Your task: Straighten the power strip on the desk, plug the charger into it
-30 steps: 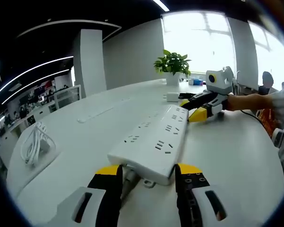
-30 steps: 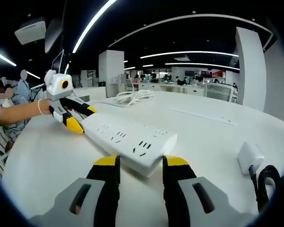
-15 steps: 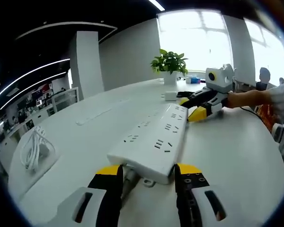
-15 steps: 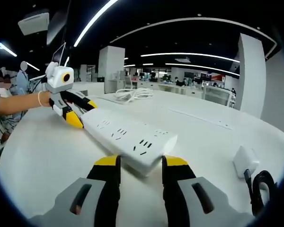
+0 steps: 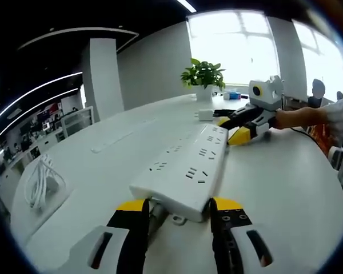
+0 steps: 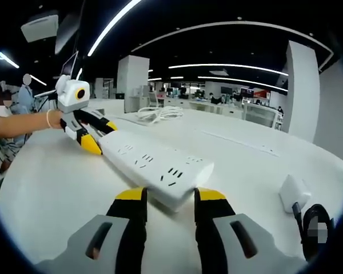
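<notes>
Little has moved over the last second: both views have drifted slightly, yet the strip (image 5: pixel 186 171) lies the same way on the bench (image 5: pixel 286 188), and each tool sits at the same end of it.

In the left gripper view, the left tool (image 5: pixel 177 206) has its jaws set about as wide as the strip, one at each side of the cord end; whether they press it I cannot tell. In the right gripper view, the right tool (image 6: pixel 163 196) brackets the far end of the strip (image 6: pixel 154 166) the same way, contact again unclear. Each tool also shows in the other's view, at the opposite end: the right tool (image 5: pixel 233 129), the left tool (image 6: pixel 98 137).

Judging by this, the straightening step is in hand, with both ends framed for a turn or slide. The charger (image 6: pixel 292 191) lies apart on the bench (image 6: pixel 57 182), by a dark cord (image 6: pixel 314 228). Next, the strip likely needs squaring; then the right tool should release, reach the charger, and line its prongs up with a socket.
</notes>
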A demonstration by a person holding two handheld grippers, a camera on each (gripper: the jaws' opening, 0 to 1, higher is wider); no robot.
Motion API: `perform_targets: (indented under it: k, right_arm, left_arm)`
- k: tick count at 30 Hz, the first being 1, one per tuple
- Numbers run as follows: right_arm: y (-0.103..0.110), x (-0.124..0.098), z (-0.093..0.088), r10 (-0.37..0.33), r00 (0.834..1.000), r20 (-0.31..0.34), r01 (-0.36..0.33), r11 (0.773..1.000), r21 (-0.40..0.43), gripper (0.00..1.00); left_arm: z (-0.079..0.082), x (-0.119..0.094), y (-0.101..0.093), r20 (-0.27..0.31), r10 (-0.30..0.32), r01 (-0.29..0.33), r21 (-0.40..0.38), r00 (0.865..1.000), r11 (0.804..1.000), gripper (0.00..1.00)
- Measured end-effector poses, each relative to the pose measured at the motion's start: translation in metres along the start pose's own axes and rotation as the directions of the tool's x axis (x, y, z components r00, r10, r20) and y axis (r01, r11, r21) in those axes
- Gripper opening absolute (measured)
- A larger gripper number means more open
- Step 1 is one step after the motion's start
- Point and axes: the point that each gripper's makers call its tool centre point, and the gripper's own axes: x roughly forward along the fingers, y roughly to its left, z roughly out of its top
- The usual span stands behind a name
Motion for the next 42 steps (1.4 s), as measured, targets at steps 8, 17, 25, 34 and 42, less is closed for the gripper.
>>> perform_targets:
  k: [8, 17, 25, 34, 42]
  right_arm:
    - [-0.002, -0.001, 0.000, -0.007, 1.000, -0.001, 0.007, 1.000, 0.000, 0.31]
    - [-0.004, -0.001, -0.001, -0.012, 1.000, -0.001, 0.012, 1.000, -0.002, 0.31]
    - [-0.006, -0.001, -0.001, -0.016, 1.000, 0.003, 0.016, 1.000, 0.001, 0.31]
    - [-0.006, 0.000, -0.001, -0.013, 1.000, 0.009, 0.013, 1.000, -0.008, 0.31]
    - [-0.010, -0.002, 0.000, -0.021, 1.000, 0.021, 0.022, 0.999, -0.036, 0.34]
  left_arm:
    - [0.000, 0.004, 0.002, -0.002, -0.003, 0.003, 0.033, 1.000, 0.999, 0.43]
    - [0.002, 0.005, 0.003, -0.003, -0.011, 0.011, 0.033, 1.000, 0.999, 0.43]
    - [0.004, 0.007, 0.004, -0.008, -0.010, 0.010, 0.032, 1.000, 0.999, 0.43]
    - [0.004, 0.008, 0.006, -0.006, -0.005, 0.005, 0.013, 1.000, 1.000, 0.43]
    - [0.008, 0.008, 0.008, 0.015, 0.038, -0.038, 0.008, 0.999, 0.999, 0.51]
